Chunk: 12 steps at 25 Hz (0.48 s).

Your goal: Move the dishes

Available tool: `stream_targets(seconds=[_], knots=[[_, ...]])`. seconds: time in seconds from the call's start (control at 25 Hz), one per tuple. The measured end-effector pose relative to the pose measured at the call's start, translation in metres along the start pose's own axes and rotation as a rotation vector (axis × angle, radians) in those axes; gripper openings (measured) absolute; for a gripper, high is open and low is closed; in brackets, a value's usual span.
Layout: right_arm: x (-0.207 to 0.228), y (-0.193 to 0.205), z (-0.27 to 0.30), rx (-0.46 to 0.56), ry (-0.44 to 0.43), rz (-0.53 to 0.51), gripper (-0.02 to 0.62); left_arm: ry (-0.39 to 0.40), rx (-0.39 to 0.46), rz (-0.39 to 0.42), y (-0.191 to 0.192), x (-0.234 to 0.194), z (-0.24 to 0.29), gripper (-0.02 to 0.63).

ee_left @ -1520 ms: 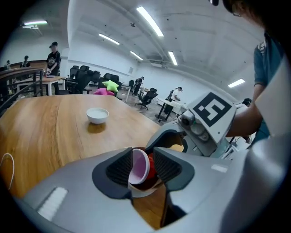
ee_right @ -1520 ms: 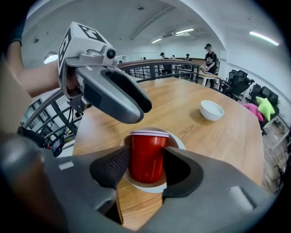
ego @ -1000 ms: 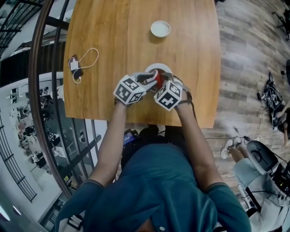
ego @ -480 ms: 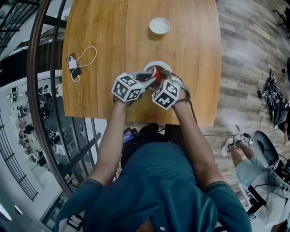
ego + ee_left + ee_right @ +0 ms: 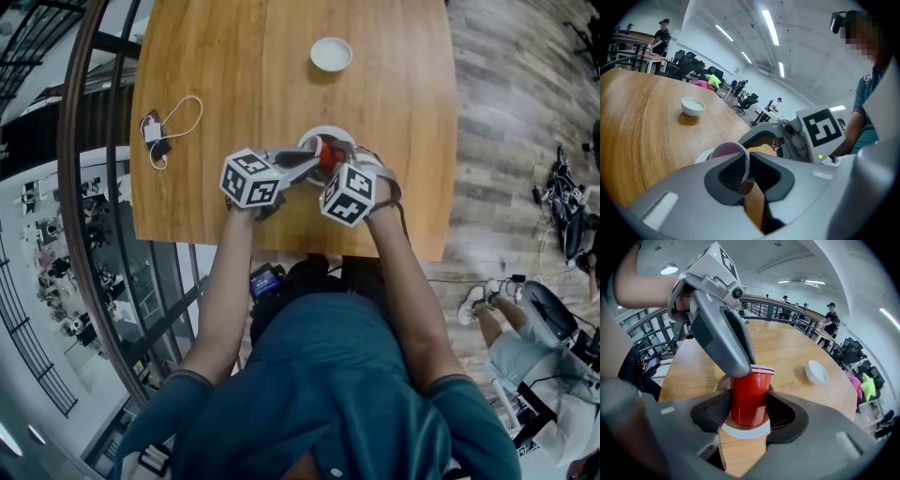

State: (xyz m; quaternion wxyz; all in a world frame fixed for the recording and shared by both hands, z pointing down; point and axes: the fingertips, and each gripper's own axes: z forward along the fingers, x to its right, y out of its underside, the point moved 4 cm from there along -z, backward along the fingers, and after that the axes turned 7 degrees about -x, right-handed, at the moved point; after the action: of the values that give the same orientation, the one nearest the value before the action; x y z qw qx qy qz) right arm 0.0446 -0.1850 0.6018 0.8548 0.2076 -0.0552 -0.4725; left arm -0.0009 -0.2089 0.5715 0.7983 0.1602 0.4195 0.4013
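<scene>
The left claw (image 5: 747,162) has just been closing and is now pinching the rim of the cup (image 5: 749,397), one finger reaching down inside it and the other pressing on the outside. The right claw (image 5: 749,414) is coming in from the person's side, its jaws standing wide and clamping the red body of the cup low down, a pad lying against each side. The two claws are meeting over the cup, their marker cubes just beside each other.

The cup is standing upright on a white plate (image 5: 740,431), and the plate is sitting on the counter (image 5: 234,75) near its front edge, a little right of the middle. A small white bowl (image 5: 331,53) is resting well apart from them, near the counter's far edge. Over by the left edge a charger (image 5: 154,137) is lying with its white cable (image 5: 192,112) looping beside it. The person is leaning in at the front edge, both forearms stretching out over the wood.
</scene>
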Motion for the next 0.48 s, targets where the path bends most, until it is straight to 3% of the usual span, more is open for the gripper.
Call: stream_targets(seconds=[0.48], knots=[[0.002, -0.016, -0.032, 0.010, 0.041, -0.148, 0.233, 0.124, 0.146, -0.124, -0.011, 0.013, -0.026, 0.021]])
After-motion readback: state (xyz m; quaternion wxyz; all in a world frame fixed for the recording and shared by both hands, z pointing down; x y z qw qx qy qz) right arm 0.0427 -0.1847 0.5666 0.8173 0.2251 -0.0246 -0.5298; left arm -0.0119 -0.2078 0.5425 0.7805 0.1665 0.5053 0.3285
